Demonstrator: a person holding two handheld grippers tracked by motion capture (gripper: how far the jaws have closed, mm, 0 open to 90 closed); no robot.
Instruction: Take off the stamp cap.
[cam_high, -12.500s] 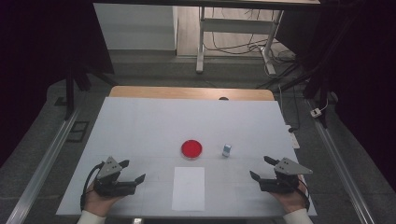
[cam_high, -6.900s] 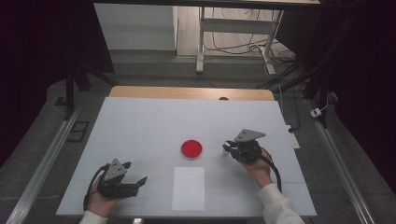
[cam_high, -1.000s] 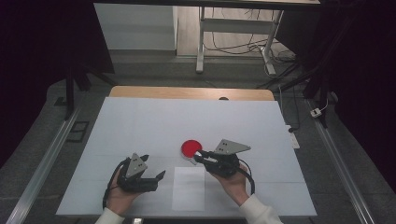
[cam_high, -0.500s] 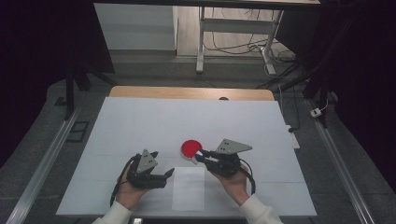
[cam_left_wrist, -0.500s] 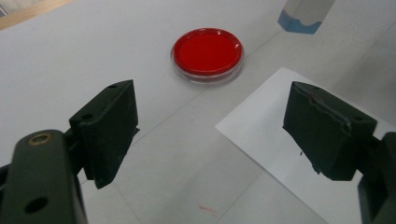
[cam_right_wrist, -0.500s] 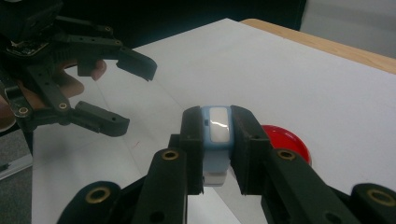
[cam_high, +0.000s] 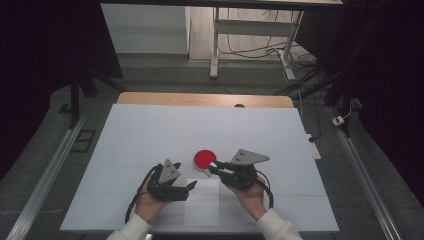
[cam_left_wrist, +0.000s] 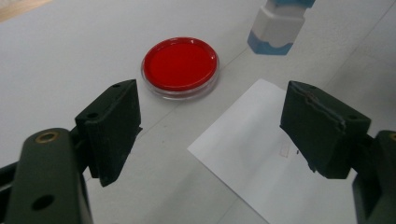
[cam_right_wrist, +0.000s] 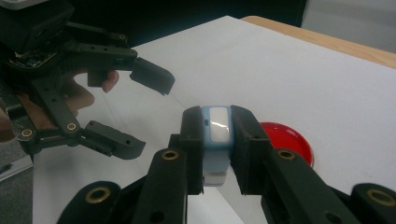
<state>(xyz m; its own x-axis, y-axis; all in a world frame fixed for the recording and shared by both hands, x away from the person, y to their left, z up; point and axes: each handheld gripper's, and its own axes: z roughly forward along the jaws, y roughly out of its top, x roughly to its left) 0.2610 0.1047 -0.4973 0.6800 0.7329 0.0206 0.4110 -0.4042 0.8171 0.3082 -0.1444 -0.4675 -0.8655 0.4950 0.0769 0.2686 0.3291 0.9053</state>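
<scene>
A desk (cam_high: 150, 130) covered in white is seen from above, with a strip of bare wood along its far edge at 12 o'clock. On it, near the front edge at about 6 o'clock, a white sheet of paper (cam_high: 202, 205) is laid flat. A round, shallow red dish with a clear rim (cam_high: 204, 159) is set just beyond the paper's far edge, toward 12 o'clock from it, close to the paper.

The left claw (cam_high: 186, 188) is held in a hand at 7 o'clock of the dish, its tips reaching over the left edge of the paper. Its jaws are spread wide and nothing is held between them; in the left gripper view the dish (cam_left_wrist: 180, 66) is seen ahead at 11 o'clock between the two jaws and a corner of the paper (cam_left_wrist: 252, 154) lies below them at 5 o'clock.

The right claw (cam_high: 214, 167) is held in the other hand at 4 o'clock of the dish, its tips just beside the dish rim. It is closed narrowly on a small light-blue and white block-like object (cam_right_wrist: 215, 140), which is clamped upright between the two jaws and lifted off the desk. In the left gripper view the same object (cam_left_wrist: 279, 29) is seen at 1 o'clock, raised above the surface. In the right gripper view the dish (cam_right_wrist: 288, 140) is partly hidden behind the right jaw, and the left claw (cam_right_wrist: 140, 109) is seen open at 10 o'clock.
</scene>
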